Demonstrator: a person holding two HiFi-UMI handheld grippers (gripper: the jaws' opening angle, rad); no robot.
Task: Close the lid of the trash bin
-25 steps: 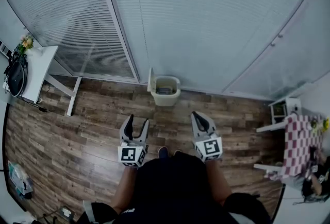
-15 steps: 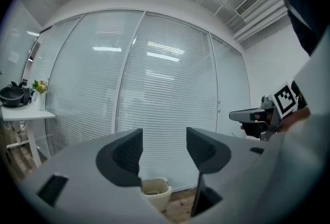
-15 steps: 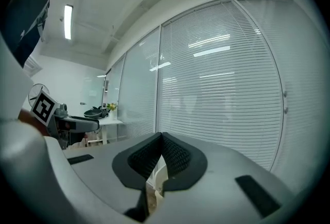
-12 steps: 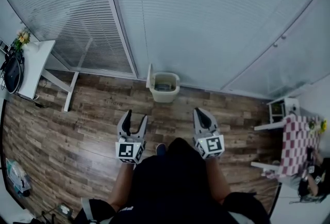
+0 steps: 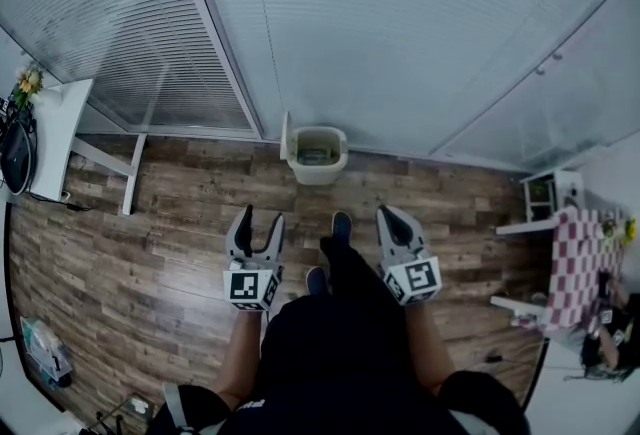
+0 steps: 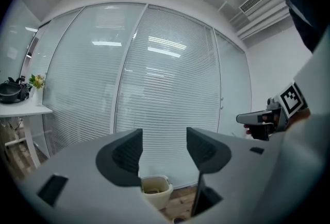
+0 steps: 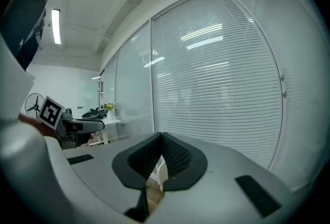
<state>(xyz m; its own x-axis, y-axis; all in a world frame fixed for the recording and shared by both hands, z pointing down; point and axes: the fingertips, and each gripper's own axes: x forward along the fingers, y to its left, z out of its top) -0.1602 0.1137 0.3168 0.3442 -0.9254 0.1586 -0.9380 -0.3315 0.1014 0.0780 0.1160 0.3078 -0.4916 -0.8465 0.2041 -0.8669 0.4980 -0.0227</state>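
The cream trash bin [image 5: 315, 155] stands on the wood floor against the glass wall, with its lid [image 5: 286, 138] upright on its left side and some rubbish inside. Both grippers are held level well short of the bin. My left gripper [image 5: 258, 221] is open with nothing between its jaws. In the left gripper view the trash bin [image 6: 155, 190] shows low between the spread jaws of the left gripper [image 6: 164, 148]. My right gripper [image 5: 388, 215] is shut and empty. In the right gripper view the right gripper [image 7: 161, 153] hides most of the bin behind its closed jaws.
A white table [image 5: 55, 138] with flowers and a dark bag stands at the far left. A checkered table [image 5: 580, 268] and a small white shelf [image 5: 545, 193] are at the right. The person's shoe [image 5: 341, 223] is forward between the grippers. Blinds cover the glass wall behind the bin.
The person has stepped forward, with one foot now out between the grippers. Both grippers kept their places in view and their jaw states. The bin's lid is still upright.
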